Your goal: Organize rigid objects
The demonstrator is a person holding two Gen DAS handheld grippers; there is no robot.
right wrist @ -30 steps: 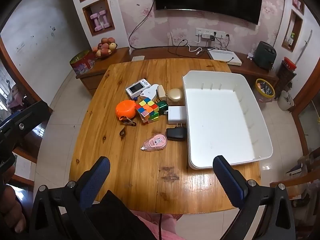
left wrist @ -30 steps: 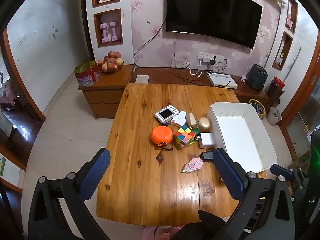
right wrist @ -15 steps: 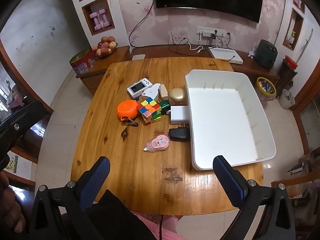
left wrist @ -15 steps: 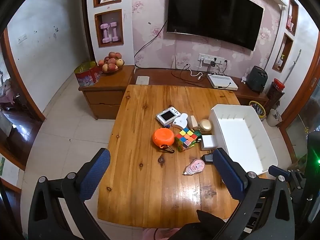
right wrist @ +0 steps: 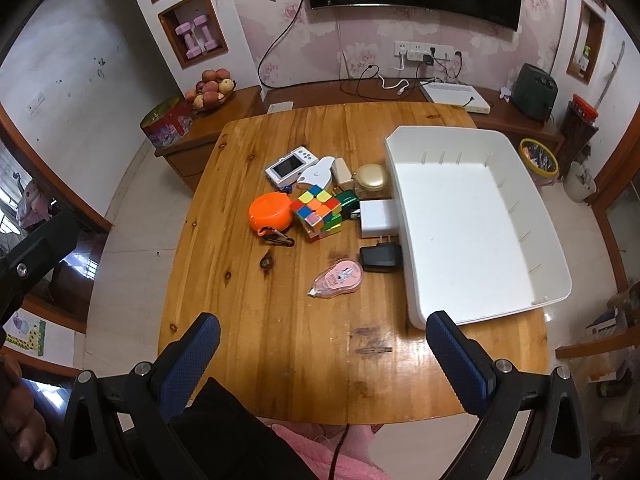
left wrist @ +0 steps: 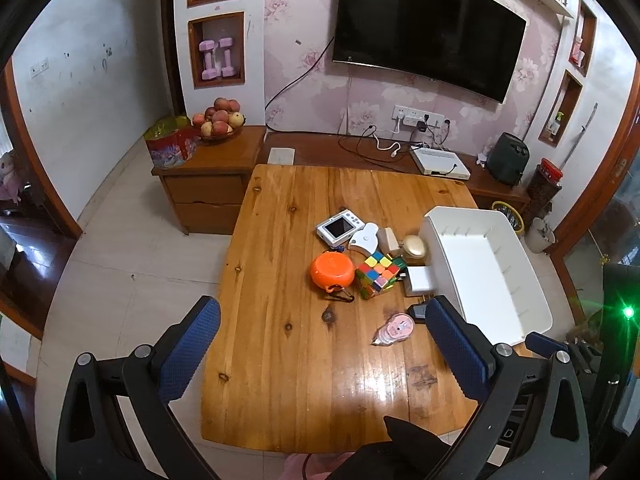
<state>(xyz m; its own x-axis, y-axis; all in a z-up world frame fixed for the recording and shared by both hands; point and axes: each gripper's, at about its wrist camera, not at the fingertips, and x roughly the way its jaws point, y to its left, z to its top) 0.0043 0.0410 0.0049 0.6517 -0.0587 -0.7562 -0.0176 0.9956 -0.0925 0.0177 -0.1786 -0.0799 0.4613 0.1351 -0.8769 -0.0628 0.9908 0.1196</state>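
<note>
Both grippers hang above the near edge of the wooden tabletop (right wrist: 280, 312), jaws spread wide and holding nothing: left gripper (left wrist: 320, 344), right gripper (right wrist: 320, 356). Against the frame a second earlier, both views take in slightly more of the room and the objects sit a little smaller, so the grippers have drawn back and up; no object has shifted on the tabletop.

Landmark: the empty white rectangular plastic bin (right wrist: 552, 240) on the right half of the tabletop.

- White square charger block (right wrist: 378, 218): touching the bin's left wall.
- Black plug adapter (right wrist: 380, 258): just beside that wall, nearer the camera than the white block.
- Pink teardrop-shaped correction tape dispenser (right wrist: 338, 278): left of the black adapter, apart from the bin.
- Gold oval case (right wrist: 372, 178): close to the bin's far left corner.
- Small beige box (right wrist: 342, 170) and white curved plastic piece (right wrist: 318, 174): left of the gold case.
- White compact camera with screen up (right wrist: 290, 168): farthest left in that row.
- Multicoloured puzzle cube (right wrist: 318, 210): left of the charger block, with a small green box (right wrist: 348, 202) between them.
- Orange round case with a carabiner clip (right wrist: 270, 214): just left of the cube, well apart from the bin.
</note>
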